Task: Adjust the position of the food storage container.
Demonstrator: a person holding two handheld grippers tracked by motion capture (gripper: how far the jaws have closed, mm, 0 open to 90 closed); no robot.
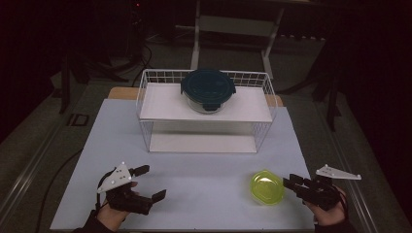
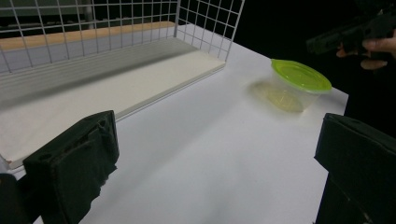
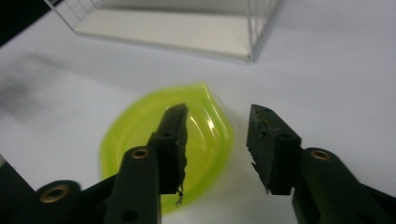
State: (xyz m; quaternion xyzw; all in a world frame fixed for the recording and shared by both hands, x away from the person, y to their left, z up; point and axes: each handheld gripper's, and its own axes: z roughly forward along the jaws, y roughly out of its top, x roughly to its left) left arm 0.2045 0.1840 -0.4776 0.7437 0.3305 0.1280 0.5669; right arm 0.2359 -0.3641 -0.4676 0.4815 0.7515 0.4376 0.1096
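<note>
Reaching low from right, right claw (image 1: 287, 182) part-open, straddling green-lidded container (image 1: 266, 187) rim, not gripping; left claw (image 1: 148, 183) resting wide open on table (image 1: 204, 170).

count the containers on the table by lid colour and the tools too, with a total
green-lid container: 1
dark teal-lid container: 1
wire rack: 1
tools: 2, left tool and right tool
total: 5

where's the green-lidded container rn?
In the high view the green-lidded container sits on the white table at front right, just left of the right gripper and in front of the wire rack's right end.
</note>
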